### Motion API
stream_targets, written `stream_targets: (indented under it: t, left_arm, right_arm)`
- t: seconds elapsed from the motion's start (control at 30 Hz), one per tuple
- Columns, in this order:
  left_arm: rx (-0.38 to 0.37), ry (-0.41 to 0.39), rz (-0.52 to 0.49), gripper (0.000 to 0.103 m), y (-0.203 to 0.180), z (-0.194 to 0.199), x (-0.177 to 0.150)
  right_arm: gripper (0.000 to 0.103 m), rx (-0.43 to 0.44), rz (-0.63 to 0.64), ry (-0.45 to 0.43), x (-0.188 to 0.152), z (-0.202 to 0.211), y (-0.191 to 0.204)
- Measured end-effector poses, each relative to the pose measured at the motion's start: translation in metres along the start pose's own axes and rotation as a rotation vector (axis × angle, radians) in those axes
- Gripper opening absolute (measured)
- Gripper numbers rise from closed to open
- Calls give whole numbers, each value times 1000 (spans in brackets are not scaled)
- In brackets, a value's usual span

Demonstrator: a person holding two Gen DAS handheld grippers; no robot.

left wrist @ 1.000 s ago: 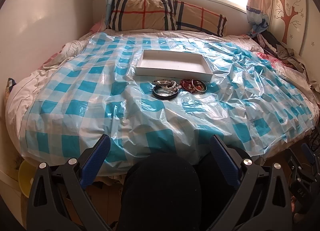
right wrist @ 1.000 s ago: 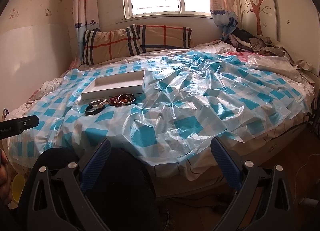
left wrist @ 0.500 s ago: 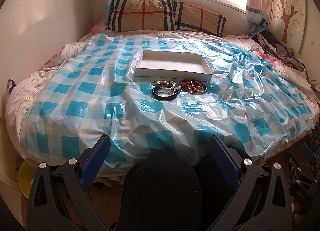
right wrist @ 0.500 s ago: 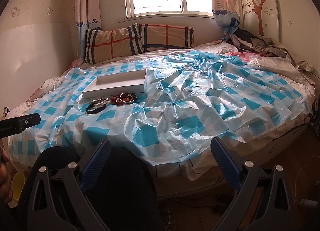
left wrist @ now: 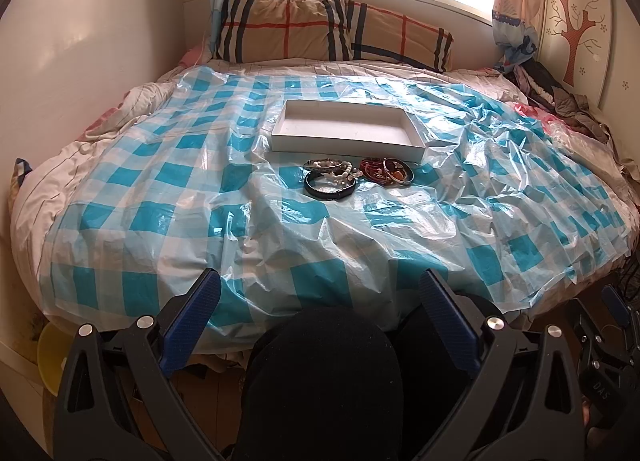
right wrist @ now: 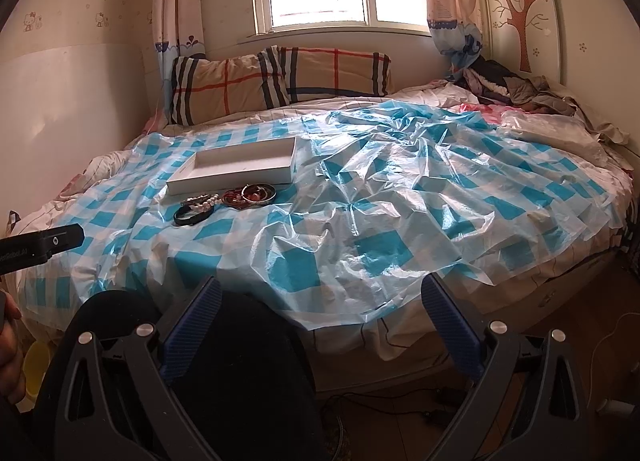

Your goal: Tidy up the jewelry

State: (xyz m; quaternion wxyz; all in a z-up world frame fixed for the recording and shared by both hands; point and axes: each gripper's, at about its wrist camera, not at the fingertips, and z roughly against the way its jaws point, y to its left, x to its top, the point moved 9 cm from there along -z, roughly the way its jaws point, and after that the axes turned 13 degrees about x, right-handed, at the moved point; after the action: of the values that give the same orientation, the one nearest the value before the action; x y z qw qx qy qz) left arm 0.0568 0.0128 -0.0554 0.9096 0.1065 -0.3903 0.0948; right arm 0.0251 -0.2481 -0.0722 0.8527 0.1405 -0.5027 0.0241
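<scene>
A shallow white box (left wrist: pixel 346 132) lies open on the bed; it also shows in the right wrist view (right wrist: pixel 236 171). Just in front of it sits a small heap of jewelry: a black bangle (left wrist: pixel 330 190), a pearl bracelet (left wrist: pixel 340 174) and red and metal bangles (left wrist: pixel 386 171). The same heap shows in the right wrist view (right wrist: pixel 226 201). My left gripper (left wrist: pixel 319 315) is open and empty, low at the bed's near edge, well short of the jewelry. My right gripper (right wrist: pixel 320 317) is open and empty, off to the right of the heap.
A blue-and-white checked plastic sheet (left wrist: pixel 200 189) covers the bed. Plaid pillows (left wrist: pixel 332 31) lie under the window. Clothes (right wrist: pixel 520 89) are piled at the far right. A dark knee (left wrist: pixel 320 381) fills the foreground. A yellow bowl (left wrist: pixel 50 357) sits on the floor left.
Both views have crept slightly; the right wrist view has tilted a little so the bed sits lower and nearer. Nothing on the bed has moved.
</scene>
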Motion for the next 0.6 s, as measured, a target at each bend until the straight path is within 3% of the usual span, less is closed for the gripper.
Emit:
stream_targets:
  t: [0.6]
  left_arm:
    - [-1, 1, -2, 95, -1, -1, -1]
  right_arm:
    - [96, 4, 1, 6, 0, -3, 5]
